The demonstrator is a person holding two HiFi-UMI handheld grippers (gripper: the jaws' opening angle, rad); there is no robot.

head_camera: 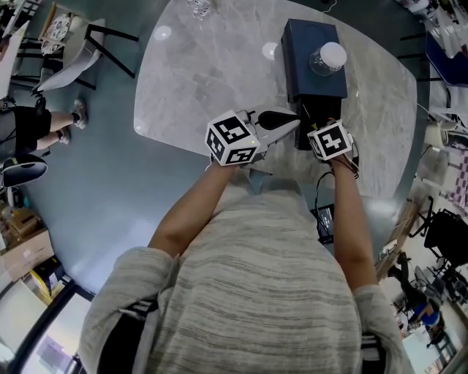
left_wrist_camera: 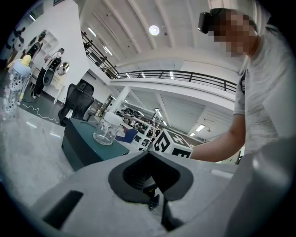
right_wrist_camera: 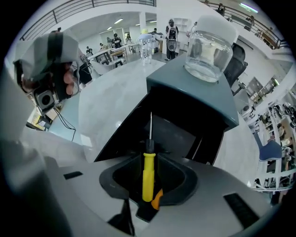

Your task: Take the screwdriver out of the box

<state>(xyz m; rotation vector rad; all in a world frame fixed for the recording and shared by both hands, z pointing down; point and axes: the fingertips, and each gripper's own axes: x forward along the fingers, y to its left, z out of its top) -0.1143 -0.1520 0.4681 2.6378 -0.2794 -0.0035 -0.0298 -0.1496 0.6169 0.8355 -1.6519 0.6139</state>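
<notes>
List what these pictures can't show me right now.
- Inside of the box: right gripper view, too dark to see any other contents.
- Screwdriver: head view, hidden beneath the right gripper's marker cube.
- Table's near edge: head view, hidden behind the person's arms and shirt.

You face a marble table (head_camera: 212, 80); a white-lidded jar (head_camera: 327, 58) stands over its right side, a clear bottle (head_camera: 199, 7) at its far edge, a chair (head_camera: 77, 62) left.

Yellow-handled screwdriver (right_wrist_camera: 147, 175) in right tongs (right_wrist_camera: 149, 190), tip toward open box (right_wrist_camera: 167, 79)
</notes>
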